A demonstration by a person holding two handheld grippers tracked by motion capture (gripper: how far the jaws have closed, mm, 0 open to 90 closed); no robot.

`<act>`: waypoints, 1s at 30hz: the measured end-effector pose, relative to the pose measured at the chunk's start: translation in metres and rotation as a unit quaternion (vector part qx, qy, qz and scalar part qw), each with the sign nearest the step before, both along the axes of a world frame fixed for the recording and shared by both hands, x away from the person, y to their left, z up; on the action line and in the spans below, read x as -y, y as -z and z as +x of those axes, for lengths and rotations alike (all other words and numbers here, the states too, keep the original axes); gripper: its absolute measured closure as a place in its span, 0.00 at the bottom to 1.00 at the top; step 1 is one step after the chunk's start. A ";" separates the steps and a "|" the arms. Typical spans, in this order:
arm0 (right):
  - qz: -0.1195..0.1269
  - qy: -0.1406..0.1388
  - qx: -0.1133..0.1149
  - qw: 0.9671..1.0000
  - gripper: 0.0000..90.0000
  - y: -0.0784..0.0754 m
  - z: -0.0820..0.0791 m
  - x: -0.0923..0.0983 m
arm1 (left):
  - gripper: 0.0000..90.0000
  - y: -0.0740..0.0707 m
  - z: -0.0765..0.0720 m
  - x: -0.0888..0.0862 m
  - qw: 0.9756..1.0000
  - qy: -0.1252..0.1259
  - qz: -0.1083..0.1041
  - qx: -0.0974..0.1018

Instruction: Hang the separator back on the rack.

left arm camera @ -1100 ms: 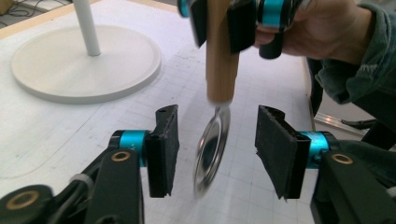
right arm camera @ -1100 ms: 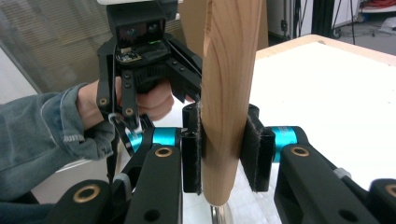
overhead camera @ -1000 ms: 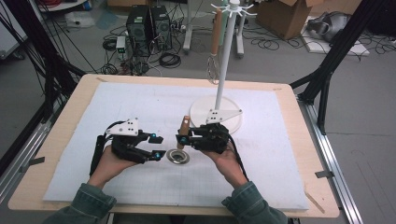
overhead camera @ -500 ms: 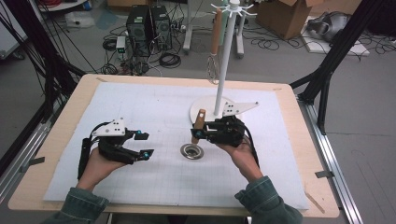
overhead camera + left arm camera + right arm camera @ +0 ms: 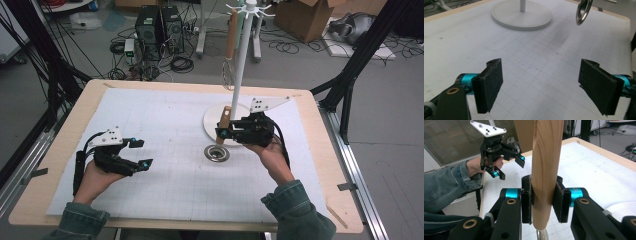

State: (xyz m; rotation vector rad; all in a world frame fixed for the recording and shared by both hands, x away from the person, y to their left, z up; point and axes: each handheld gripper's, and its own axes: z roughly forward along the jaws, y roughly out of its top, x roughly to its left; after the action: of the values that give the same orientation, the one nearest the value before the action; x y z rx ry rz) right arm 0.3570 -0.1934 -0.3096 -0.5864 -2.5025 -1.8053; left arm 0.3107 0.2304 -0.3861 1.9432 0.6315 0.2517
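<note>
White gridded mat bears stand; right tool grips wooden handle, left tool opening empty.

Two grippers are at work over one tabletop: the left gripper and the right gripper, each carried in one hand, so two hands, each with two black fingers, four in all. There is one wooden handle with one metal ring at its lower end. One white stand rises from one round base, and a second wooden handle hangs from it. One white gridded mat covers the tabletop. On the floor behind stand two dark computer towers and one cardboard box.
</note>
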 end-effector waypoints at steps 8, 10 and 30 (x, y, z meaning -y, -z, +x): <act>-0.009 0.009 0.014 1.000 0.80 -0.022 0.007 0.010 | 0.14 0.008 0.003 -0.017 0.999 -0.034 0.001 -0.001; -0.011 0.014 0.018 1.000 0.80 -0.028 0.008 0.012 | 0.13 0.012 0.004 -0.021 0.999 -0.040 0.002 -0.003; -0.023 0.026 0.035 0.999 0.80 -0.076 0.030 0.018 | 0.02 0.021 0.005 -0.031 0.998 -0.062 0.006 -0.008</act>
State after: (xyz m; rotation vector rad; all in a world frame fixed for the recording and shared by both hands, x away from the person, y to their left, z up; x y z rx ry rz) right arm 0.3873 -0.2118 -0.2339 -0.6074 -2.6041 -1.8213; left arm 0.3161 0.2616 -0.4072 1.9212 0.7652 0.3179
